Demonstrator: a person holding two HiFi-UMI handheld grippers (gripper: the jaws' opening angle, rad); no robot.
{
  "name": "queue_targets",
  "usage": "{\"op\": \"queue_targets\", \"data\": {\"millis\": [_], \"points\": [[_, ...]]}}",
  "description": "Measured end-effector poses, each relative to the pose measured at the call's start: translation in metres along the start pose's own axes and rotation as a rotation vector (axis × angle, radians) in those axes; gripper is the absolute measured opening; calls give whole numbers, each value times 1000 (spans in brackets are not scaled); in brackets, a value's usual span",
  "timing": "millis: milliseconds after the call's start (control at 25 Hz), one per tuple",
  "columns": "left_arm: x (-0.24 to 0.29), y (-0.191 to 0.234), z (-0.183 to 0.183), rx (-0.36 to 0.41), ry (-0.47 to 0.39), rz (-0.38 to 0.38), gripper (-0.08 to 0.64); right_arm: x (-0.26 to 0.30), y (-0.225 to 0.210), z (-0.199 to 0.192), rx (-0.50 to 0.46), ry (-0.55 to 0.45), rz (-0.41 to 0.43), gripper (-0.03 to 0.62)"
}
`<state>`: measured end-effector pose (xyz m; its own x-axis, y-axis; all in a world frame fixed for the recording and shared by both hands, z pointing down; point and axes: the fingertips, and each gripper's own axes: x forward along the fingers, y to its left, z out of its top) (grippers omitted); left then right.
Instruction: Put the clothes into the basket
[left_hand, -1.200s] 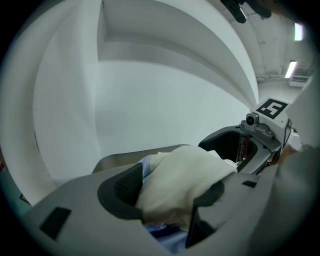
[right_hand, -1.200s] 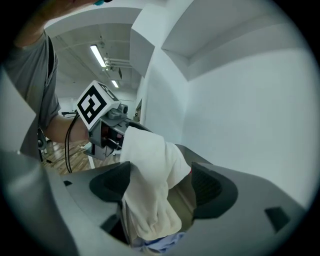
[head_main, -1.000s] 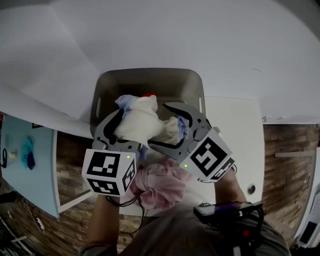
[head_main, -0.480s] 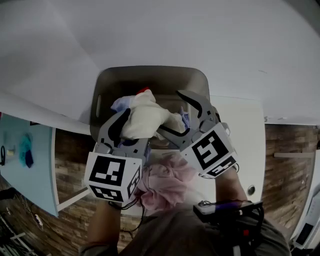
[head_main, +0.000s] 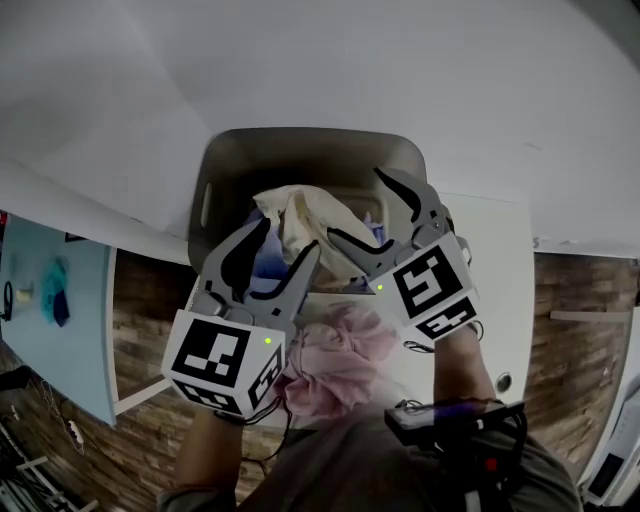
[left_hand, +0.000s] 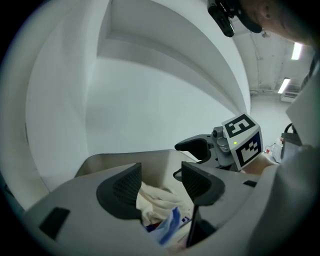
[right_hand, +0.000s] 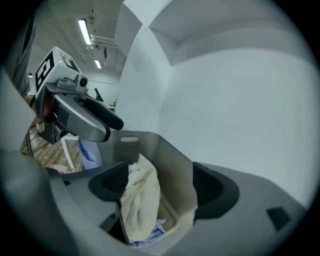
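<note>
Clothes lie piled in the grey basket (head_main: 300, 150), which sits at 12 o'clock from our hands, with the white surface (head_main: 495, 270) reaching out on its 4 o'clock side. On top of the pile a cream garment (head_main: 298, 218) rises above a blue-and-white one (left_hand: 167, 226).

Our left gripper (head_main: 288, 238) comes in from 7 o'clock of the basket. Its fingers stand moderately apart and press on nothing; the cream and blue cloth shows beyond and below the gap.

Our right gripper (head_main: 358, 205) comes in from 4 o'clock with its fingers wide. The cream garment drapes against the inner face of one finger while the other finger stands clear of it, so nothing is pinched.

A crumpled pink garment (head_main: 335, 355) lies outside the basket at its 6 o'clock, near both grippers.
</note>
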<state>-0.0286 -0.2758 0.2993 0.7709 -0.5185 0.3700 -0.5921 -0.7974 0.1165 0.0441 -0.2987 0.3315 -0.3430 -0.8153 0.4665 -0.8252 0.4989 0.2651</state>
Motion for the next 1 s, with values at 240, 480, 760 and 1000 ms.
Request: {"op": "queue_targets", "data": {"millis": [240, 480, 760, 1000], "points": [[-16, -1, 8, -8, -36, 41, 247, -20, 3, 5, 16, -29, 2, 411], [-38, -18, 22, -1, -100, 69, 245, -54, 10, 19, 54, -121, 3, 366], [-76, -50, 42, -27, -243, 84, 113, -114, 33, 39, 97, -314, 57, 43], [-111, -68, 56, -32, -361, 196, 20, -163, 41, 42, 144, -435, 89, 15]]}}
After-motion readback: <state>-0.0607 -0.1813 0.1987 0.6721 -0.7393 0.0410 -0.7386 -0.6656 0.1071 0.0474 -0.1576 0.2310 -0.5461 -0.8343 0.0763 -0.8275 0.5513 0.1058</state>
